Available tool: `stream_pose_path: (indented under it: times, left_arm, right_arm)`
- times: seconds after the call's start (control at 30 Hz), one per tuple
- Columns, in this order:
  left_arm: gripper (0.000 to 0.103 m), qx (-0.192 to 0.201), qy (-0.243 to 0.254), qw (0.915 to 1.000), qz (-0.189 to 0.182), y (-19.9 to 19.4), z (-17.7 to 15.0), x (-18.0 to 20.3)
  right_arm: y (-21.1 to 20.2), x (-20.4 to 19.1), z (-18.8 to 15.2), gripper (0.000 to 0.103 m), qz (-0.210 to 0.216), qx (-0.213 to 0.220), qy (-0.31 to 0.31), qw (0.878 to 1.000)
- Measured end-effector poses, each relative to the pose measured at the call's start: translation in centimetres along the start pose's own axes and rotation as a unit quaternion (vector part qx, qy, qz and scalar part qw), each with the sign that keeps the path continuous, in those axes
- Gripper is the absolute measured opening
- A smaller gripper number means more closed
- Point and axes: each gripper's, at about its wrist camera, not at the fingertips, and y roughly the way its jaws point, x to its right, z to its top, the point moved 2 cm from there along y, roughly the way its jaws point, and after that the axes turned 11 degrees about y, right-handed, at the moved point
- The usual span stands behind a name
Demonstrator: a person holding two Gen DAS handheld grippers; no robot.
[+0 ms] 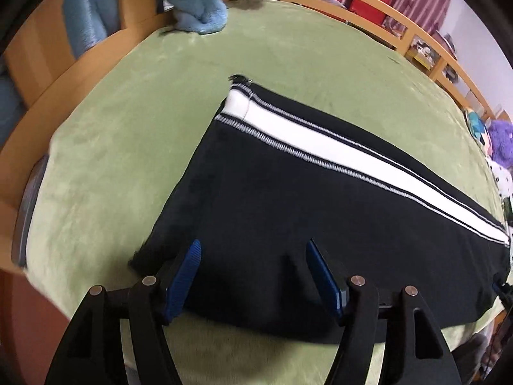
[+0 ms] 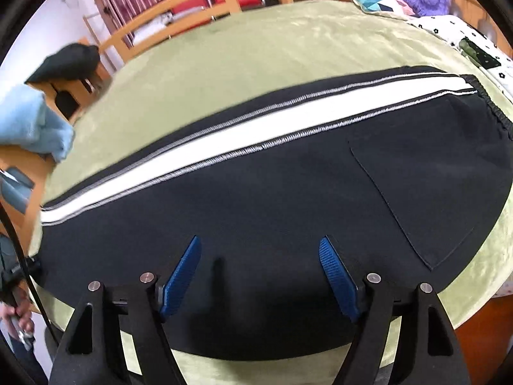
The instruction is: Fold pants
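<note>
Hovering wide open, left gripper (image 1: 253, 250) holds nothing; black pants (image 1: 272, 199) lie flat on green blanket (image 1: 134, 128) right ahead of its fingers, cuff end up-left. Right gripper (image 2: 260, 247) also spread wide and holding nothing, over the near edge; waistband (image 2: 493, 109) far right. Contact with cloth unclear, probably just above.

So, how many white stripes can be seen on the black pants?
1. A single white stripe runs along the far side of the pants, from the waistband on the right to the leg end on the left. Another stripe may be hidden underneath, since the pants lie flat.
</note>
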Motion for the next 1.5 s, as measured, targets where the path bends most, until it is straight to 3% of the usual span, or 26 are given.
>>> stream_pose_path:
  times: [0.23, 0.4, 0.57, 0.77, 0.9, 1.03, 1.2, 1.43, 1.47, 1.5]
  left_arm:
    - [0.064, 0.025, -0.005, 0.9996, 0.009, -2.6, -1.7, 0.2]
    - [0.064, 0.041, 0.019, 0.9984, 0.032, -4.0, -1.9, 0.8]
    - [0.066, 0.045, 0.017, 0.9980, 0.040, -4.5, -3.2, 0.8]
    - [0.067, 0.042, -0.018, 0.9989, 0.010, -4.0, -6.0, -1.1]
    - [0.065, 0.040, -0.076, 0.9960, -0.023, -3.0, -7.4, -3.5]
    - [0.065, 0.051, -0.138, 0.9836, -0.104, -2.1, -7.4, -5.7]
    - [0.065, 0.063, -0.135, 0.9844, -0.094, -0.3, -6.1, -6.2]
    - [0.065, 0.077, -0.167, 0.9798, -0.077, 2.0, -3.8, -7.6]
    - [0.057, 0.079, -0.169, 0.9800, -0.068, 2.0, -3.4, -7.6]
    - [0.037, 0.077, -0.174, 0.9804, -0.050, 2.2, -3.0, -7.8]
  right_arm:
    - [-1.3, -1.2, -2.0, 0.075, -0.009, -0.003, -0.001, 1.000]
    - [-3.4, -3.1, -3.2, 0.075, -0.039, 0.022, -0.032, 0.998]
    - [-5.5, -4.7, -3.7, 0.075, -0.044, 0.048, -0.050, 0.997]
    - [-6.3, -5.2, -4.7, 0.075, -0.052, 0.056, -0.053, 0.996]
    - [-6.3, -5.7, -5.8, 0.075, -0.053, 0.050, -0.047, 0.996]
    - [-5.0, -5.8, -6.4, 0.075, -0.035, 0.011, -0.040, 0.999]
    - [-4.0, -6.4, -7.2, 0.075, -0.035, -0.008, -0.056, 0.998]
    - [-3.6, -6.1, -7.7, 0.075, -0.037, -0.019, -0.072, 0.997]
    - [-3.4, -6.0, -7.8, 0.075, -0.036, -0.023, -0.075, 0.996]
    - [-3.3, -6.0, -7.7, 0.075, -0.035, -0.024, -0.078, 0.996]
